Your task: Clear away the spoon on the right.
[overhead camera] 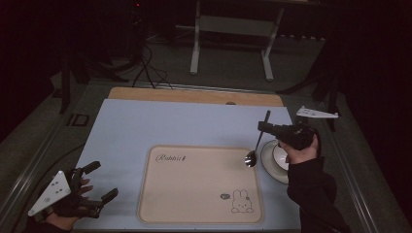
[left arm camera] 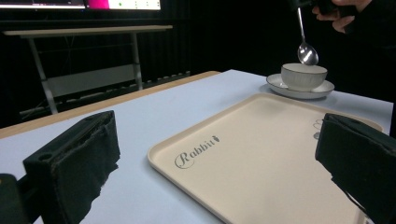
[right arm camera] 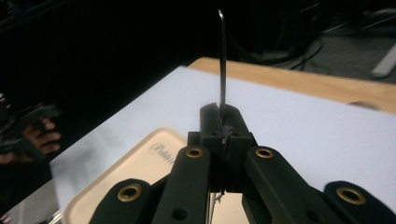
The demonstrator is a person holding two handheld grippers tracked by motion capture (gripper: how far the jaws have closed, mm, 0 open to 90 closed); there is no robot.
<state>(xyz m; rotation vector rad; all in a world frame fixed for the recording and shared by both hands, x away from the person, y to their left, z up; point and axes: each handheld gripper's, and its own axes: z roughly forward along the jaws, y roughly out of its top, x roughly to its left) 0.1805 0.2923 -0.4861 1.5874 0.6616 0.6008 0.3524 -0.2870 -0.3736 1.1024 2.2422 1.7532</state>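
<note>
Right hand-held gripper (overhead camera: 264, 127) clamps spoon (overhead camera: 256, 144); left hand-held gripper (overhead camera: 101, 180) gapes wide, body cropped.

Both grippers are black. The left gripper (overhead camera: 99, 182) carries a pale grey three-cornered plate (overhead camera: 50, 192) with small dark holes, and its two jaws end in thick, blocky black pads (left arm camera: 77, 163) with rough, frayed edges. The right gripper (overhead camera: 265, 127) has flat black linkage arms joined by brass-coloured rivets (right arm camera: 194, 152), and a grey three-cornered plate (overhead camera: 316, 113) too. A black sleeve (overhead camera: 313, 191) covers the right forearm.
</note>
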